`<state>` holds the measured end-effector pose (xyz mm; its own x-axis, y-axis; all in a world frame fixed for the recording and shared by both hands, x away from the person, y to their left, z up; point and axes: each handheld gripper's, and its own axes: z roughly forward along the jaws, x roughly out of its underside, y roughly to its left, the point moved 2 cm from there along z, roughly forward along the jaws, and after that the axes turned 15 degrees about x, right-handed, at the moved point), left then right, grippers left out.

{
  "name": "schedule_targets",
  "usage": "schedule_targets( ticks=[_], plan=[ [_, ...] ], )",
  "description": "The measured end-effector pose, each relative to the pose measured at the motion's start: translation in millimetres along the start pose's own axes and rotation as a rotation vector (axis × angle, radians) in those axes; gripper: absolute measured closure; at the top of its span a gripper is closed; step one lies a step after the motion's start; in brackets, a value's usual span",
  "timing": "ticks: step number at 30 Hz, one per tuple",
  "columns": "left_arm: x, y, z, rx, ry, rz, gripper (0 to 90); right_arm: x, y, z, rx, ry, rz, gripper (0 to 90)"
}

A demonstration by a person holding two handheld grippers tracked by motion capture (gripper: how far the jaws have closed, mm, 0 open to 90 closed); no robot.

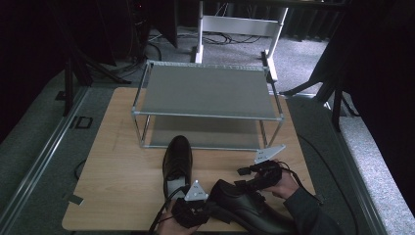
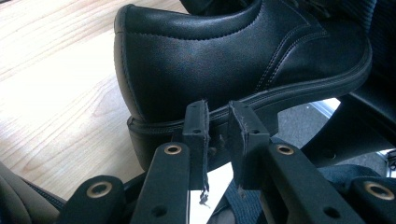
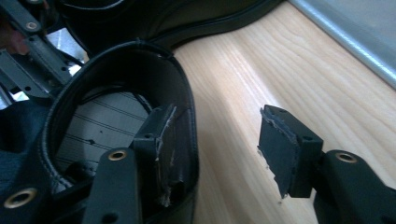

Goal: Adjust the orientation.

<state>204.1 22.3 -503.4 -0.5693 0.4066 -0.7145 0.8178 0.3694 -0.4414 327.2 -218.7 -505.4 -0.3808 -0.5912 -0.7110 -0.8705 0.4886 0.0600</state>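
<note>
I see two black leather shoes on my wooden bench (image 1: pixel 122 161), in front of a two-tier metal shoe rack (image 1: pixel 208 105). One shoe (image 1: pixel 177 161) stands upright, toe towards the rack. The other shoe (image 1: pixel 247 205) lies near the front edge. My left hand-held gripper (image 2: pixel 217 122) is nearly closed, its jaws at that shoe's heel, gripping nothing I can make out. My right hand-held gripper (image 3: pixel 217 140) is open, one jaw inside the shoe's collar and the other outside, clear of the leather.

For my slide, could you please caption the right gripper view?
Right gripper open astride a black shoe's heel collar, one jaw inside, above the wooden table.
</note>
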Motion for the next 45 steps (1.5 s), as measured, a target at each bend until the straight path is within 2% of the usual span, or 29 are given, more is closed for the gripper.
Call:
schedule_targets(
  ticks=[4, 7, 11, 13, 16, 21, 26, 28, 34, 36, 39, 42, 44, 45],
  plan=[
    [-0.2, -0.7, 0.3, 0.008, -0.013, 0.005, 75.5, -1.5, 0.8, 4.7, 0.002, 0.017, 0.002, 44.8],
    [-0.6, -1.9, 0.2, 0.022, -0.024, 0.008, 74.8, -4.6, 4.6, 8.7, -0.001, 0.036, -0.022, 44.5],
    [-1.2, -1.7, -1.9, 0.026, -0.035, 0.012, 73.7, -5.5, 12.9, 16.5, -0.020, 0.067, -0.061, 45.1],
    [-1.3, -1.8, -2.7, 0.028, -0.036, 0.015, 73.6, -4.5, 16.2, 21.3, -0.044, 0.077, -0.063, 47.1],
    [-1.6, -1.1, -2.7, 0.032, -0.040, 0.014, 73.4, -4.5, 20.0, 25.9, -0.066, 0.090, -0.072, 56.6],
    [-3.5, 0.0, -2.1, 0.033, -0.048, 0.015, 71.0, -5.5, 20.2, 24.8, -0.139, 0.097, -0.061, 82.9],
    [-1.8, 1.4, -0.6, 0.023, -0.041, 0.011, 69.2, -4.9, 17.8, 18.3, -0.160, 0.071, -0.045, 85.7],
    [-0.8, 2.5, 3.2, 0.031, -0.032, 0.005, 69.2, -4.5, 15.4, 13.8, -0.147, 0.060, -0.037, 85.8],
    [1.3, 5.7, 26.3, 0.061, 0.013, -0.004, 69.2, -12.6, 4.5, 10.6, -0.038, 0.047, -0.024, 85.7],
    [1.4, 5.4, 34.4, 0.071, 0.022, 0.000, 69.5, -15.3, 2.7, 14.1, -0.034, 0.042, -0.012, 85.7],
    [-2.6, 4.4, 42.5, 0.082, 0.005, 0.002, 70.9, -19.8, 2.8, 19.1, -0.026, 0.032, -0.012, 85.6],
    [-6.2, 0.5, 59.2, 0.091, 0.039, 0.028, 72.1, -24.4, 4.0, 22.1, 0.001, 0.027, -0.012, 84.7],
    [-6.2, -2.2, 74.4, 0.065, 0.079, 0.065, 72.1, -27.7, 4.7, 22.5, 0.031, 0.028, -0.022, 82.8],
    [-6.7, -2.4, 79.2, 0.077, 0.074, 0.067, 73.0, -29.2, 5.0, 22.1, 0.046, 0.029, -0.026, 81.1]
  ],
)
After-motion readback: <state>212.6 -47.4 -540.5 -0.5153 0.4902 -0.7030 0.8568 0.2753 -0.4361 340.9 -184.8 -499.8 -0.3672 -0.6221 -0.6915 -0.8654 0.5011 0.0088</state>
